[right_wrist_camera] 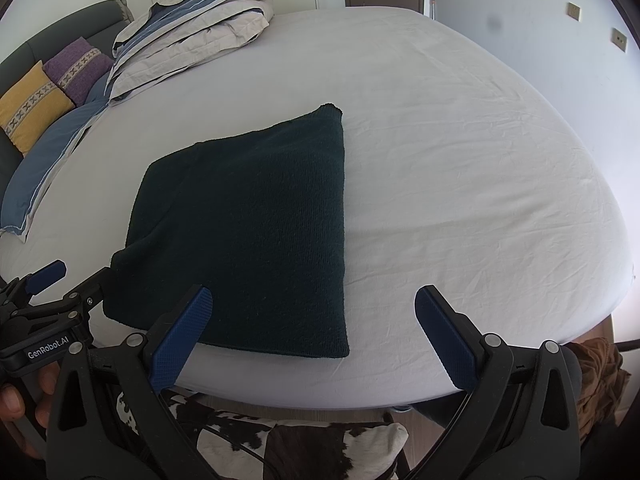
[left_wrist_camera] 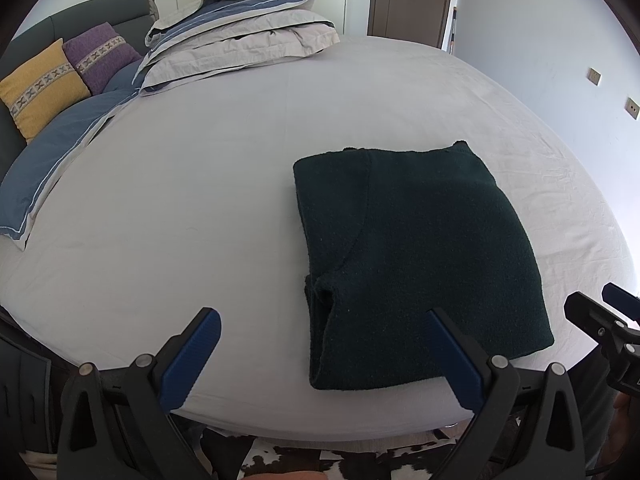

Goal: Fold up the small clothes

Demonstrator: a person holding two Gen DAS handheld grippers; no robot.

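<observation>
A dark green knitted garment (left_wrist_camera: 416, 248) lies folded into a flat rectangle on the white bed sheet (left_wrist_camera: 200, 184), near the front edge; it also shows in the right wrist view (right_wrist_camera: 248, 224). My left gripper (left_wrist_camera: 324, 356) is open and empty, held above the bed's front edge at the garment's near left corner. My right gripper (right_wrist_camera: 312, 336) is open and empty, held over the garment's near right corner. Each gripper shows at the edge of the other's view: the right one (left_wrist_camera: 600, 312) and the left one (right_wrist_camera: 64, 284).
A folded grey and blue duvet (left_wrist_camera: 240, 36) lies at the far left of the bed. Yellow (left_wrist_camera: 40, 88) and purple (left_wrist_camera: 100, 56) cushions and a blue pillow (left_wrist_camera: 52, 160) lie at the headboard. A cowhide rug (right_wrist_camera: 300, 444) covers the floor below. A door (left_wrist_camera: 408, 0) stands behind.
</observation>
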